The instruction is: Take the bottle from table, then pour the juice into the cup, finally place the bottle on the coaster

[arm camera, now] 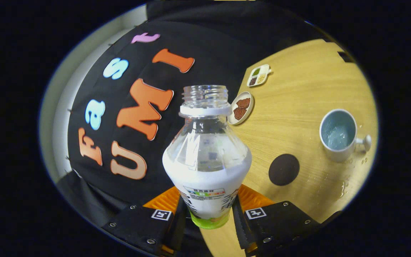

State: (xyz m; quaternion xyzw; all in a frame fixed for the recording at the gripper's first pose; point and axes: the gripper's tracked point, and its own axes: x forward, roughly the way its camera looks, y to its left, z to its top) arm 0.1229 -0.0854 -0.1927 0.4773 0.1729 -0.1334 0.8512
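My gripper is shut on a clear plastic bottle, both fingers pressing its white-labelled lower body. The bottle has no cap, and its open neck points away from me. The whole view is tilted, so the table runs up the right side. A white cup with a pale blue inside and a little liquid in it stands on the wooden table, well to the right of the bottle. A dark round coaster lies flat between the bottle and the cup, nearer the fingers.
A small round plate with brown food sits just beyond the bottle's neck. A small divided dish lies farther off. Drops of liquid are spattered on the wood around the cup.
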